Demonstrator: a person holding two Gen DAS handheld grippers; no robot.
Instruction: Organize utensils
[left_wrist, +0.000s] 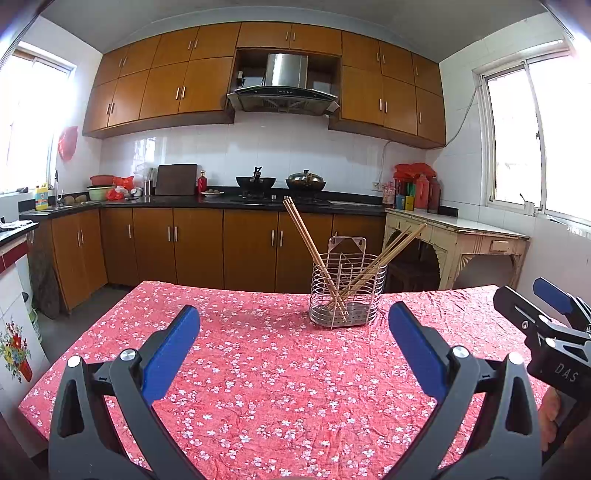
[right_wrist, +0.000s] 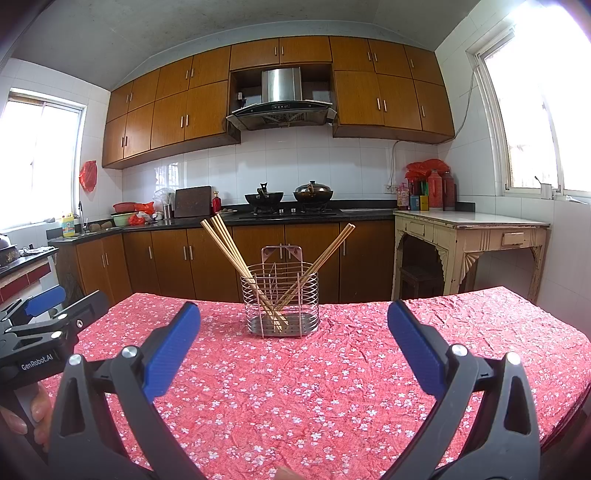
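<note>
A wire metal utensil holder (left_wrist: 347, 291) (right_wrist: 280, 299) stands on the table with the red flowered cloth (left_wrist: 258, 369) (right_wrist: 332, 387), near its far edge. Several wooden chopsticks (left_wrist: 314, 254) (right_wrist: 236, 251) stand in it, some leaning left, some leaning right (left_wrist: 391, 251) (right_wrist: 325, 251). My left gripper (left_wrist: 293, 332) is open and empty, held above the cloth short of the holder. My right gripper (right_wrist: 293, 332) is open and empty too, also short of the holder. Each gripper shows in the other's view: the right one at the right edge (left_wrist: 554, 325), the left one at the left edge (right_wrist: 40, 317).
Behind the table runs a kitchen counter (left_wrist: 221, 201) with brown cabinets, a stove with two woks (right_wrist: 288, 195) and a sink at the left. A cream side table (right_wrist: 469, 229) with bottles stands at the right wall. Floor gap lies between table and cabinets.
</note>
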